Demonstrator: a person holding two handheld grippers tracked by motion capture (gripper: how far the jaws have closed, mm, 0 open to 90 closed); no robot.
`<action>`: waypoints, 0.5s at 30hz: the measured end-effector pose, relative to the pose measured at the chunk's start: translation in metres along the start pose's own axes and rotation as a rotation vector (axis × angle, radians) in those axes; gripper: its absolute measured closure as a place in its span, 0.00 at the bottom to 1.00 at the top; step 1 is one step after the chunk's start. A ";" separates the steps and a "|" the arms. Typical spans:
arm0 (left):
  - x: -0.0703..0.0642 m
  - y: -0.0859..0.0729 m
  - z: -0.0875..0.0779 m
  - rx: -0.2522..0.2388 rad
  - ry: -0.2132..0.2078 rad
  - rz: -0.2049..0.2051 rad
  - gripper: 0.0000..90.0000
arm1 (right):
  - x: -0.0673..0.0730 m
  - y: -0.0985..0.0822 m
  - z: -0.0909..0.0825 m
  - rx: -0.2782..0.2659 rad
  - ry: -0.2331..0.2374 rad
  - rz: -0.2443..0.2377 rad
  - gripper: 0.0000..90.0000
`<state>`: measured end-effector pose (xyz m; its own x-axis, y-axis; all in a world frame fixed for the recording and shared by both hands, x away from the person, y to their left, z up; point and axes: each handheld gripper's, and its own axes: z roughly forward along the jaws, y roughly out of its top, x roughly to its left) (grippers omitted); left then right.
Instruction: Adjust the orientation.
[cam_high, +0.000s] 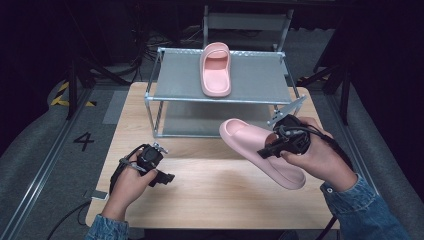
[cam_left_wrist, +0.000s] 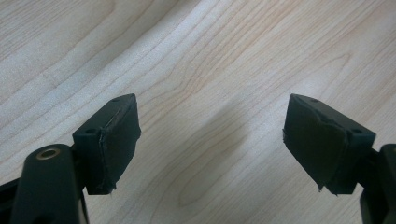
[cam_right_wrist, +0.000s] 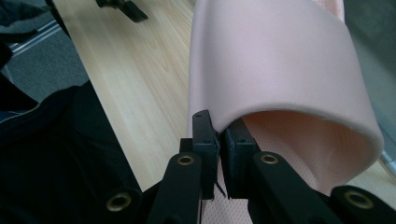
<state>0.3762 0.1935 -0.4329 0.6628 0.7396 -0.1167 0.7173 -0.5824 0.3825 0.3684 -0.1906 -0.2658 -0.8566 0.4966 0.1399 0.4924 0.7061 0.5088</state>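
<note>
The right gripper (cam_high: 270, 150) has its jaws clamped on the edge of a pink slipper's (cam_high: 260, 150) strap, holding it tilted above the wooden table (cam_high: 200, 195), just in front of the metal shoe rack (cam_high: 250, 80). A second pink slipper (cam_high: 216, 70) lies on the rack's top shelf. The left gripper (cam_high: 162, 177) rests low over the table, jaws wide apart with nothing between them.

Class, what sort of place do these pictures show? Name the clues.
Probably a test studio, not a home: a wooden table ringed by dark stands, a number marked on the floor, and cables behind a small metal shoe rack.
</note>
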 end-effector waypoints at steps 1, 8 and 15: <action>0.000 0.000 0.000 0.000 0.000 0.000 0.21 | 0.000 0.000 0.000 0.000 0.000 0.000 0.96; -0.002 0.000 -0.001 0.000 -0.008 0.006 0.21 | 0.002 0.014 -0.022 -0.017 -0.011 -0.010 0.96; -0.003 -0.003 -0.004 0.005 -0.009 0.023 0.21 | -0.001 0.027 -0.039 -0.026 -0.023 -0.005 0.96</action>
<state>0.3708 0.1946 -0.4300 0.6808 0.7232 -0.1162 0.7030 -0.6007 0.3807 0.3771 -0.1917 -0.2190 -0.8553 0.5046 0.1179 0.4835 0.6952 0.5318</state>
